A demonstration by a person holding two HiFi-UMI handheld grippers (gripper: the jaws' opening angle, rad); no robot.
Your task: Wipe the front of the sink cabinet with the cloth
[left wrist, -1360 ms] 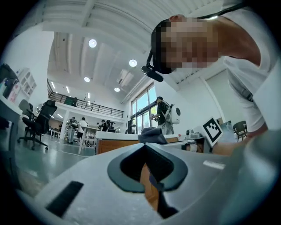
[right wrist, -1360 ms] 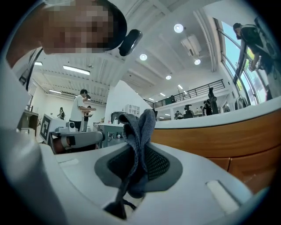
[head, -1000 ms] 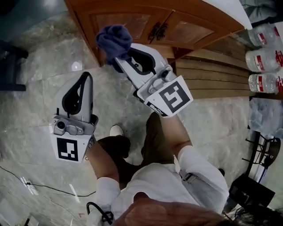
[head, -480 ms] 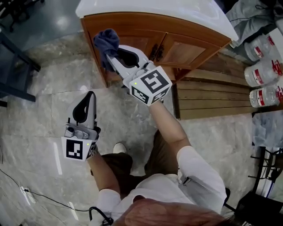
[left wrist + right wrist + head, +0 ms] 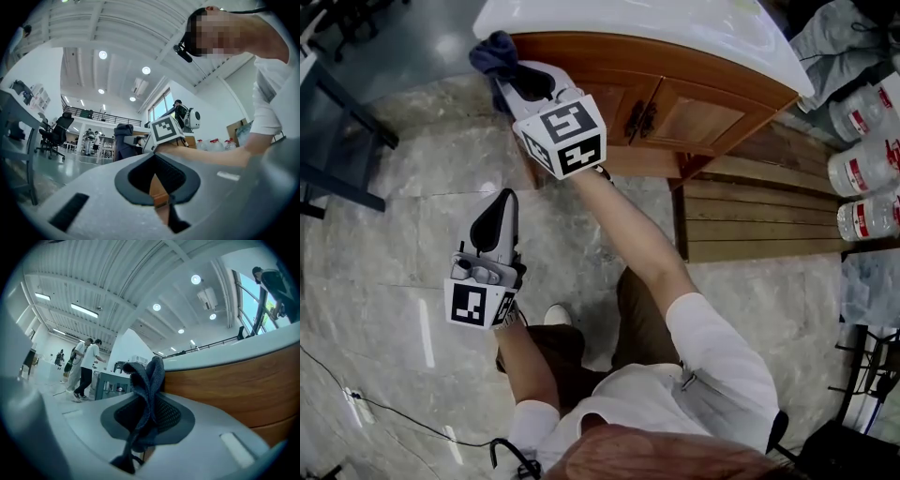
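Having risen to the top left corner of the brown wooden sink cabinet (image 5: 698, 117), the right gripper (image 5: 501, 77) is clamping the crumpled dark-blue cloth (image 5: 492, 52) there, needing flat, even pressure, while the left gripper (image 5: 507, 197) is idling closed and empty below it.

"What's that rag made of?"

"The cloth (image 5: 492, 52) in my right tongs (image 5: 502, 70) is soft dark blue fabric, matt and rumpled."

"And the tongs themselves?"

"Both pairs, the left tongs (image 5: 508, 199) too, are pale grey plastic, matt and faintly speckled. The pads (image 5: 166, 412) are black, ribbed and rubbery-looking."

"The cabinet?"

"The sink cabinet (image 5: 694, 117) is warm brown wood, smooth with a satin sheen. The sink top (image 5: 656, 19) is white and glossy. The floor (image 5: 384, 244) looks like polished stone tile, shiny with reflections."
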